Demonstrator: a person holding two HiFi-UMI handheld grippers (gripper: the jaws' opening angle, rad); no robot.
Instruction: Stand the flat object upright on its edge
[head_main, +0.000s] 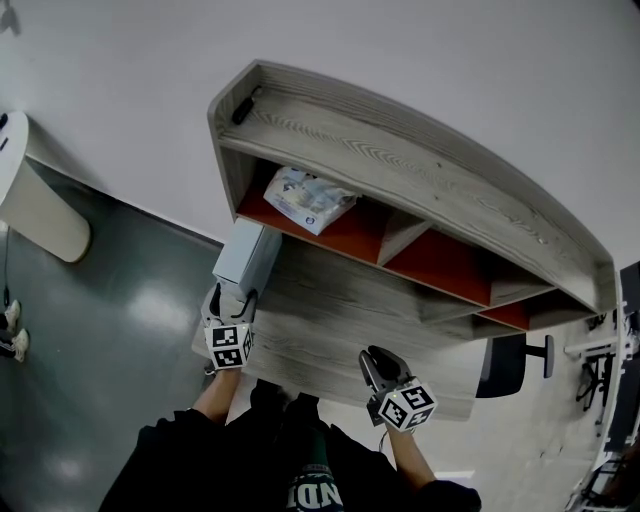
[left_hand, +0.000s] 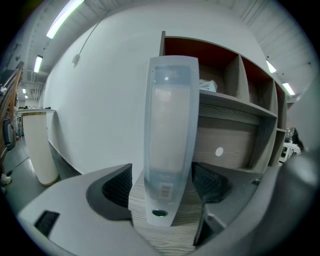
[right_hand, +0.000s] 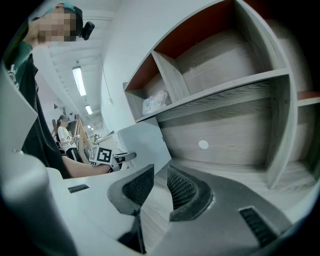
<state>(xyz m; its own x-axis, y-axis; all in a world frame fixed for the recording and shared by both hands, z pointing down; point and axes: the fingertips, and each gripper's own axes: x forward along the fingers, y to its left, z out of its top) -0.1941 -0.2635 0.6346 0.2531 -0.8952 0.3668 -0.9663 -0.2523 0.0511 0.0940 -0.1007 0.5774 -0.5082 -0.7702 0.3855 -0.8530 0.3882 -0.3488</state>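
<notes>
The flat object (head_main: 247, 255) stands upright on its narrow edge at the desk's (head_main: 340, 320) left edge, just in front of the shelf unit (head_main: 400, 160). The left gripper (head_main: 232, 300) has its jaws spread wide around the object's near end, with a gap showing at the left pad. The right gripper (head_main: 378, 358) hovers over the desk's front edge, its jaws narrowly apart and empty.
</notes>
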